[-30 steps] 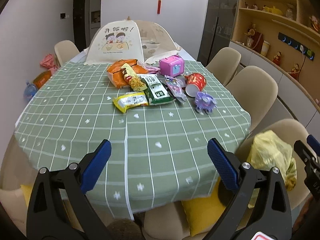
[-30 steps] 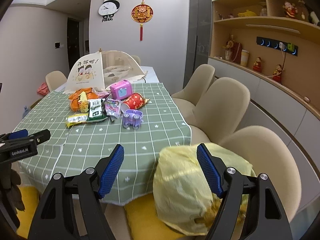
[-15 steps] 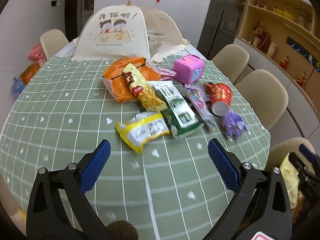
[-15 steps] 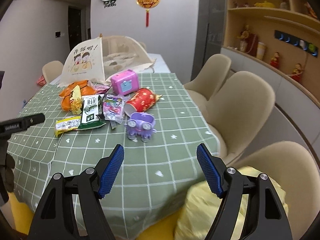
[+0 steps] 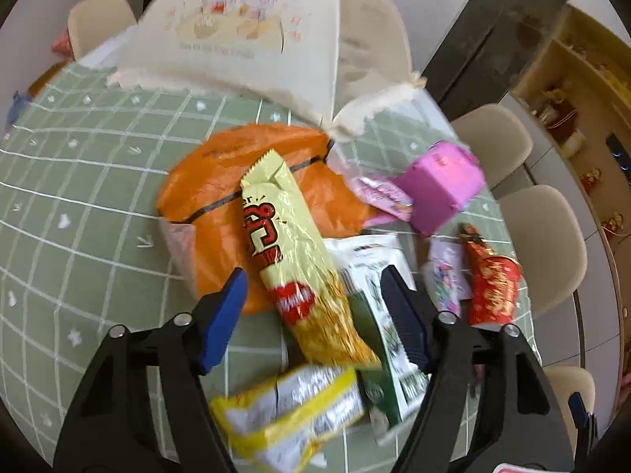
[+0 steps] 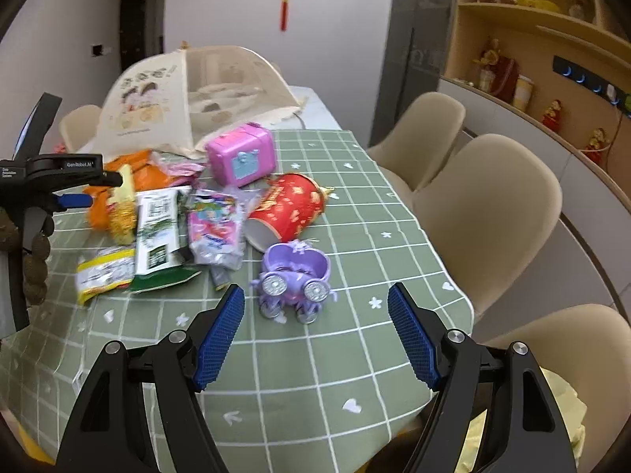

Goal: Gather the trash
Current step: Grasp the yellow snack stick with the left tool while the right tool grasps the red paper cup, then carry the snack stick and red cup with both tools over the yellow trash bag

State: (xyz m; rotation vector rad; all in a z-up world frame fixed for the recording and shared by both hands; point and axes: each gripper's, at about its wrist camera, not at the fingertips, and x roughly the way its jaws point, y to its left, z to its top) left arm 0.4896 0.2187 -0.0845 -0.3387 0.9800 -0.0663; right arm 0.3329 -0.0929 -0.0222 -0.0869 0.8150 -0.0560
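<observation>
Wrappers lie in a heap on the green checked tablecloth (image 5: 79, 181). My left gripper (image 5: 313, 303) is open, its jaws on either side of a long yellow snack packet (image 5: 292, 260) that lies over an orange bag (image 5: 236, 173). A yellow-and-white wrapper (image 5: 292, 410) lies below it and a green-and-white packet (image 5: 378, 315) to its right. A red paper cup (image 6: 288, 209) lies on its side. My right gripper (image 6: 315, 335) is open and empty, just short of a purple toy carriage (image 6: 294, 276). The left gripper also shows in the right wrist view (image 6: 75, 189).
A pink toy box (image 6: 240, 153) and a pink wrapper (image 6: 215, 228) lie by the cup. A beige mesh food cover (image 6: 185, 98) stands at the back. Beige chairs (image 6: 489, 205) line the table's right side. A yellow bag (image 6: 564, 433) sits on the nearest chair.
My left gripper has moved forward and down over the heap, now astride the yellow snack packet. My right gripper has moved forward over the table toward the purple carriage, away from the yellow bag.
</observation>
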